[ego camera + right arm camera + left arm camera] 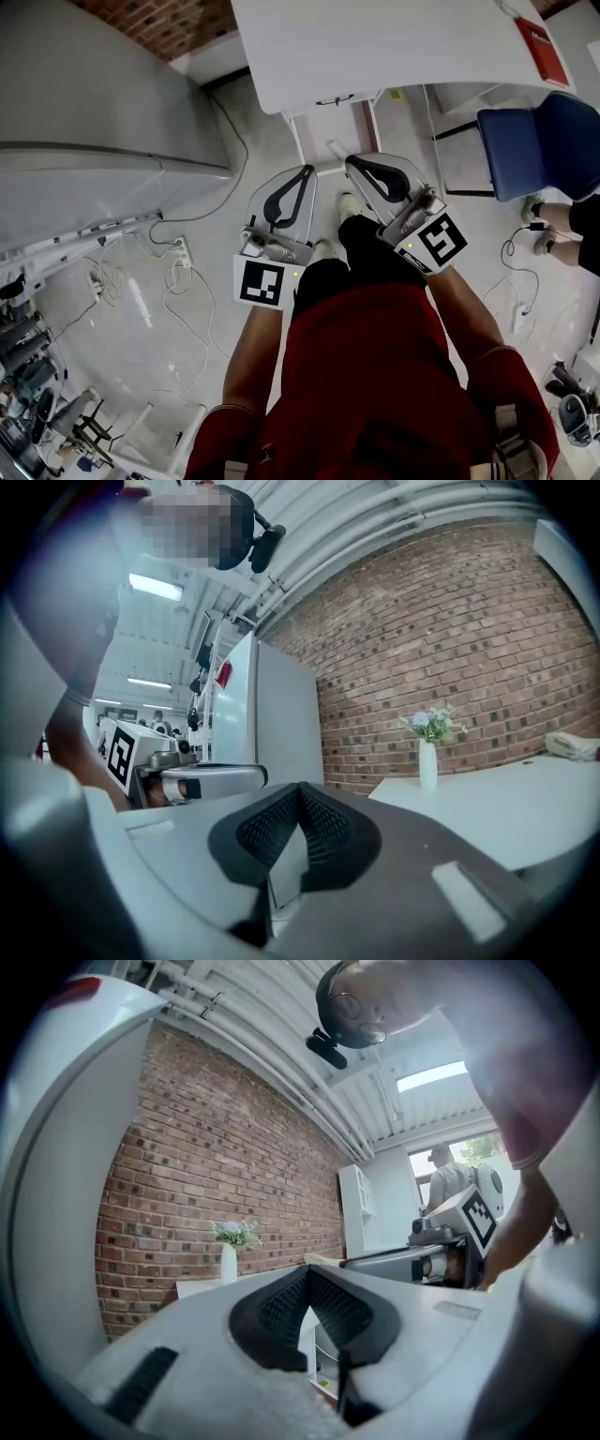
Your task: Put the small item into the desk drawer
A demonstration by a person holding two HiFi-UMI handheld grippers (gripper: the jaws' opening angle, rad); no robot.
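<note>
The white desk (394, 47) stands ahead of me, with a drawer front and handle (336, 98) under its near edge. A red flat item (542, 52) lies on the desk's right end. My left gripper (307, 172) and right gripper (352, 161) are held side by side over the floor, short of the desk. Both are shut, tips together, with nothing between them. In the left gripper view the left gripper's (307, 1274) pads meet at the tip. In the right gripper view the right gripper's (300, 789) pads do the same. No small item is in either grip.
A blue chair (539, 141) stands right of the desk, with another person's feet (553, 220) beside it. A large white curved surface (94, 94) fills the left. Cables and a power strip (183, 251) lie on the floor. A vase of flowers (427, 761) stands on a desk by the brick wall.
</note>
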